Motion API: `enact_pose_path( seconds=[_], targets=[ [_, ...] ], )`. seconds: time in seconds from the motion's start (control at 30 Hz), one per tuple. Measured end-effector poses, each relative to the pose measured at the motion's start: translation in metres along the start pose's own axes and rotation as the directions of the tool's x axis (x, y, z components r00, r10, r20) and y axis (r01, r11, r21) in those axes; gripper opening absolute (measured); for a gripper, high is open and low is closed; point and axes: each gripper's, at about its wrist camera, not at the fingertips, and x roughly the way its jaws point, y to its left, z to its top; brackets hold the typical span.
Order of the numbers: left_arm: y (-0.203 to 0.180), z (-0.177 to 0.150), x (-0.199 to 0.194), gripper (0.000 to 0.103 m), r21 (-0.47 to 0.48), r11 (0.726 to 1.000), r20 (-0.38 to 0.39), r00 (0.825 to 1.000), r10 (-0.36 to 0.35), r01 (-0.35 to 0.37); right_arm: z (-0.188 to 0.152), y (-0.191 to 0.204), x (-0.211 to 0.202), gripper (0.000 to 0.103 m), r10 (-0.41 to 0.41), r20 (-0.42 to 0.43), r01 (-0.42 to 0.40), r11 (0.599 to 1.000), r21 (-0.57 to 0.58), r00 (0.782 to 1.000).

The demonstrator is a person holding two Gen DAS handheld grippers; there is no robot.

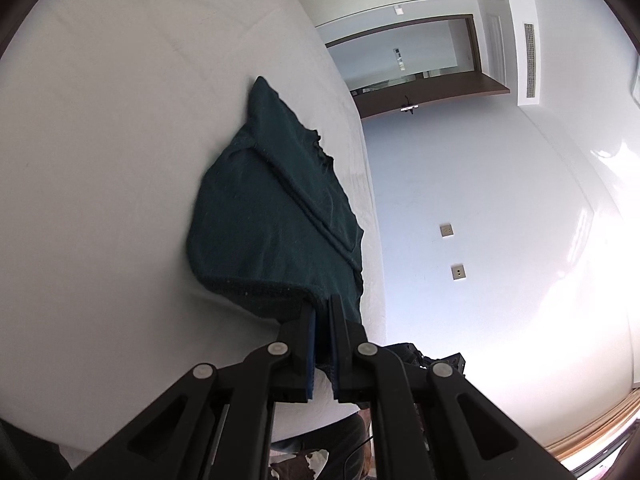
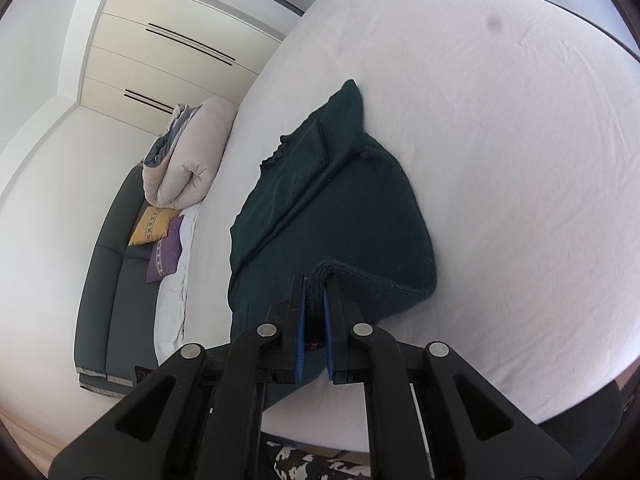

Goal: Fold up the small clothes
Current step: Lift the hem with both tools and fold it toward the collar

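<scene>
I had my left hand-held gripper (image 1: 322, 312) clamped tight on one near corner of the dark green knitted garment (image 1: 272, 208), blue pads pinching the hem, and my right hand-held gripper (image 2: 316, 296) nipped shut on the other near corner of the same knit (image 2: 328, 216). The near edge was lifted between my two grips while the far part lay on the white-sheeted bed (image 1: 120, 120), close to the bed's side edge. My worry was the fold going crooked: if one hand led the other, the hem would land skewed. The knit looked thick and floppy, so it could have sagged in the middle and bunched. Only a little cloth sat in each grip, and a tug might have pulled a corner free.
</scene>
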Motion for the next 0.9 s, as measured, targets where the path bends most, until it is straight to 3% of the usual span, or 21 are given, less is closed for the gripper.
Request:
enact_pose_path(
  seconds=[0.33,0.9],
  targets=[
    [-0.027,0.085,0.043,0.006,0.054,0.998,0.06,0.998,0.023,-0.026,0.086,0.035,0.053,0.007,-0.026,0.076,0.028,0.999,-0.019,0.997],
    [-0.002,0.22,0.152,0.006,-0.018,0.993,0.091,0.989,0.115,-0.114,0.213,0.027,0.181,0.007,-0.192,0.118,0.194,0.981,-0.008,0.974]
  ],
)
